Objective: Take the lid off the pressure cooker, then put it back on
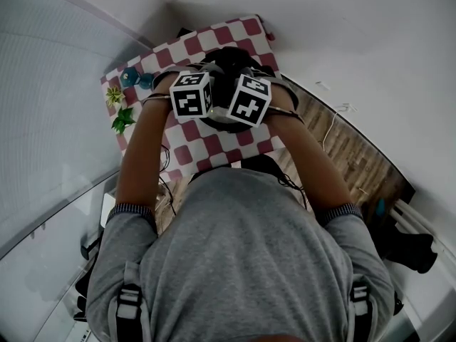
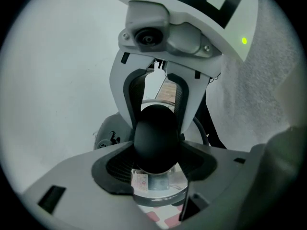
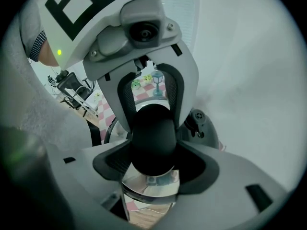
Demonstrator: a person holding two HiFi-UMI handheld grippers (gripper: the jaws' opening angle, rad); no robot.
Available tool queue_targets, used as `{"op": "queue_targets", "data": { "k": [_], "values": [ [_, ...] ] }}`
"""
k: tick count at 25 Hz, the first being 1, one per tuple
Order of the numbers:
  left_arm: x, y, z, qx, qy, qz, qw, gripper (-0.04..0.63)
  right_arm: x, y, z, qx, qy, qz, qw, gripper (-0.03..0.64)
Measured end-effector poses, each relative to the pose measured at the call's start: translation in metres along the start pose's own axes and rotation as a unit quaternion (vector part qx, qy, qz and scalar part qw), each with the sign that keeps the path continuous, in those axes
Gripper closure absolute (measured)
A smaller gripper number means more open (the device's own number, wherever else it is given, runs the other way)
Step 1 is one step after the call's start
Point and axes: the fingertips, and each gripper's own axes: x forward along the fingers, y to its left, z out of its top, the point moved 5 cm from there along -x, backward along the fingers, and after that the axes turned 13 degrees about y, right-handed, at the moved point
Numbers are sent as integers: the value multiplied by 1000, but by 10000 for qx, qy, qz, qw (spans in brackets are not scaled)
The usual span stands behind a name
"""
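Lid (image 2: 158,189) knob (image 2: 156,138) clamped in jaws of my left gripper (image 2: 156,166) and right gripper (image 3: 154,164); I can't tell if lid's lifted or reseated.

Looking down, my two marker cubes (image 1: 191,95) and forearms (image 1: 142,152) cover nearly all of the pressure cooker (image 1: 219,118); my chest (image 1: 242,248) cuts off the near end of the worktop (image 1: 214,148). The small green and blue things (image 1: 122,120) at its left edge are too small to name. From my left hand-held gripper (image 2: 156,163), the black knob (image 2: 156,138) hides most of the lid (image 2: 154,185); its label (image 2: 140,180) is unreadable.
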Motion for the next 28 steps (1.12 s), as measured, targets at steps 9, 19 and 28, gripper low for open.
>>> {"op": "queue_targets", "data": {
  "k": [9, 19, 28],
  "values": [
    [3, 4, -3, 16, -270, -207, 9994, 296, 4, -3, 2, 133, 158, 97, 9997, 322],
    [5, 8, -4, -184, -343, -335, 9987, 296, 7, -6, 3, -167, 116, 215, 9996, 324],
    [5, 9, -4, -466, -377, -321, 9977, 295, 8, -7, 6, -671, 231, 428, 9966, 320]
  ]
}}
